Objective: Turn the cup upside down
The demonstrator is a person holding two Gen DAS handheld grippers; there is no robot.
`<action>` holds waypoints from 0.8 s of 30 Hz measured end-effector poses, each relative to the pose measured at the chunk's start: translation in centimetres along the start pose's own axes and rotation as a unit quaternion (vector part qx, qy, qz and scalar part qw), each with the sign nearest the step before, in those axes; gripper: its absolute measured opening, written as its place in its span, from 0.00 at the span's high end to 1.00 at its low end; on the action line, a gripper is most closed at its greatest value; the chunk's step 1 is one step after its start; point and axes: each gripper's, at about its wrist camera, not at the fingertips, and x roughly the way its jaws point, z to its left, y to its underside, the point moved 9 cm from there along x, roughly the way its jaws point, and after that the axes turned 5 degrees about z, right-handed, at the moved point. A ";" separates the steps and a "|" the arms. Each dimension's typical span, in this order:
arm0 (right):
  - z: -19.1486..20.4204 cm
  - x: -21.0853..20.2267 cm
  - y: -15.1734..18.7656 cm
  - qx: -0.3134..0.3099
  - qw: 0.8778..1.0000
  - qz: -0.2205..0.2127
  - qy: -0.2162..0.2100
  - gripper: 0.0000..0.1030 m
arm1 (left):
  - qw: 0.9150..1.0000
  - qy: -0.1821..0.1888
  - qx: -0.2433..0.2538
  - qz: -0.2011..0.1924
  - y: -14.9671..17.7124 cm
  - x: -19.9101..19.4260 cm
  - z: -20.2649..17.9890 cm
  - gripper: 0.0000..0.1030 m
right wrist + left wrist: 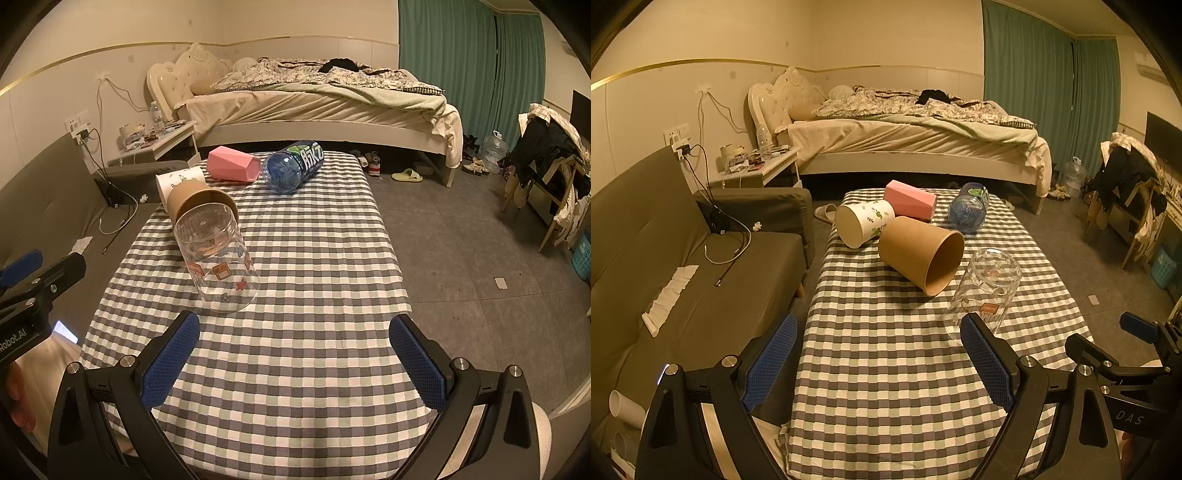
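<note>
We hold both grippers low over the near end of the checked table point(295, 369), each with its jaws spread wide and nothing between them: the left gripper point(879, 363) over the left near corner, the right gripper point(295, 360) over the middle. That spacing suits a cup's girth, we judge, so either could close around one from the side. Every cup here lies on its side, none mouth-down. The glass point(216, 258) is nearest, its mouth toward us and its base tilted back against the brown cup point(919, 253), whose mouth opens to the right in the left view. Behind that lies the white cup point(862, 223), touching it, then the pink cup point(232, 164) at the far edge, and just beside it a blue bottle point(293, 166), also on its side. Which cup the task means we cannot tell; the glass sits closest to both grippers and just ahead of the left gripper's right finger point(986, 363). Being smooth and round, it may roll or slip if pinched off-centre. The sofa point(683, 258) flanks the table's left.
</note>
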 end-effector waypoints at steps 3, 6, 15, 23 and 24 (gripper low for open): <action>0.1 0.1 0.2 0.000 1.000 0.002 0.000 0.00 | 1.000 -0.001 -0.001 0.001 0.3 0.0 0.3 0.10; 0.2 0.2 0.2 -0.001 1.000 0.002 0.000 0.00 | 1.000 0.000 -0.001 0.001 0.3 0.0 0.3 0.10; 0.3 0.1 0.2 -0.001 1.000 0.002 0.000 0.00 | 1.000 -0.001 -0.001 0.002 0.3 0.0 0.3 0.10; 0.3 0.2 0.4 -0.001 1.000 0.004 0.001 0.00 | 1.000 -0.002 -0.001 0.003 0.5 0.0 0.5 0.10; 0.3 0.2 0.4 -0.001 1.000 0.004 0.001 0.00 | 1.000 -0.002 0.000 0.001 0.5 0.0 0.5 0.10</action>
